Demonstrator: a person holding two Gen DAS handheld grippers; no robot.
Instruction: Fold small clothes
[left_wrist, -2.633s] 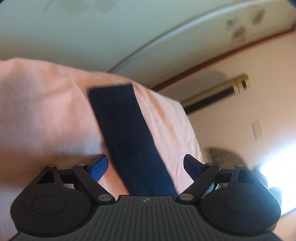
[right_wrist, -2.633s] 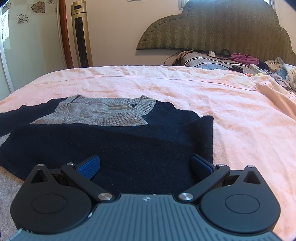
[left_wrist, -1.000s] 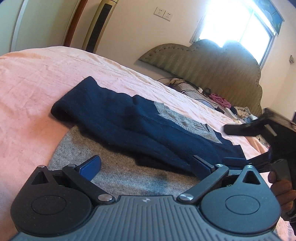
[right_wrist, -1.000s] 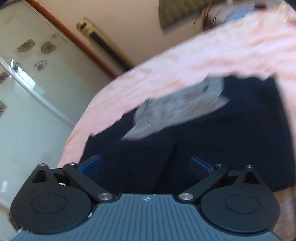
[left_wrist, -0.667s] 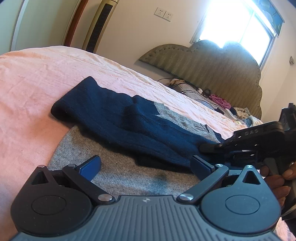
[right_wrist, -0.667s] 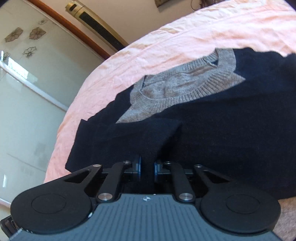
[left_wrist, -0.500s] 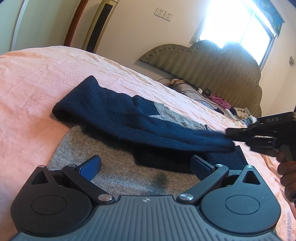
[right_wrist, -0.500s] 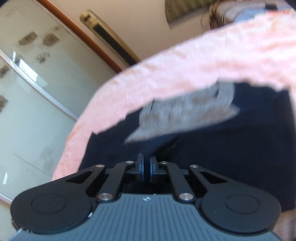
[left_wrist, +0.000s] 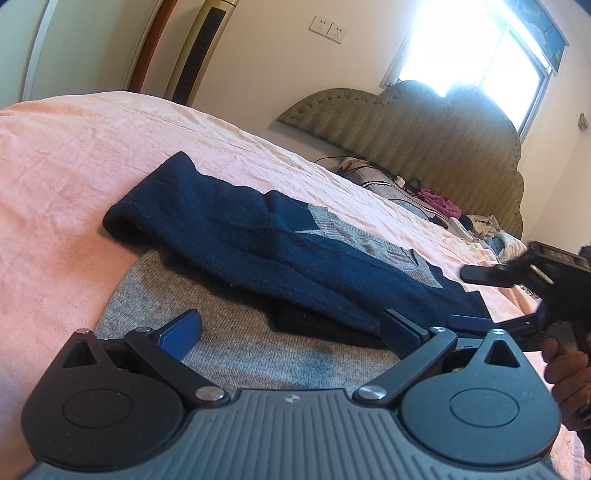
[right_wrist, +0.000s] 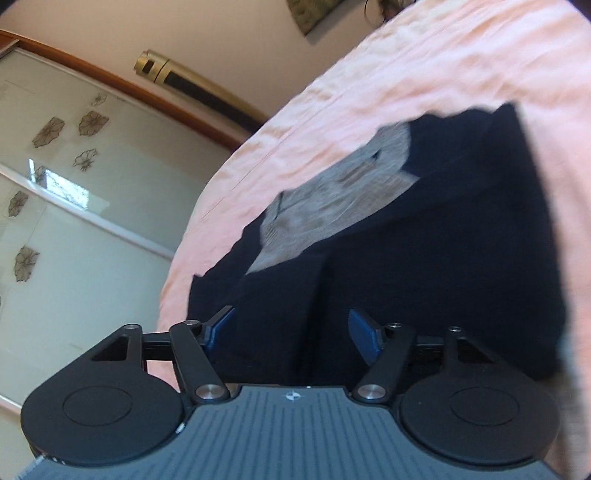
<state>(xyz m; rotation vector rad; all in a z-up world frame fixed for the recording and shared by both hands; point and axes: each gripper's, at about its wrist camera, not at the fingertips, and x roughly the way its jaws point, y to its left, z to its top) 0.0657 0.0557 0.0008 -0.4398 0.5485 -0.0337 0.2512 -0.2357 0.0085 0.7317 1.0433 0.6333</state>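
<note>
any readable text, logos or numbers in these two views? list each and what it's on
No text reads clearly.
Right gripper body, seen in the left view: pale lettering, too blurred to read.
Left gripper and right gripper, on each one's own housing: a small emblem, no letters.
Wall sockets: no legible marks.

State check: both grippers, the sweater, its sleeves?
left gripper: open, holding nothing, low over the grey body.
right gripper: open, holding nothing, above the navy knit.
sweater: lying on the pink bedsheet, partly folded.
navy sleeves: folded across the chest.
</note>
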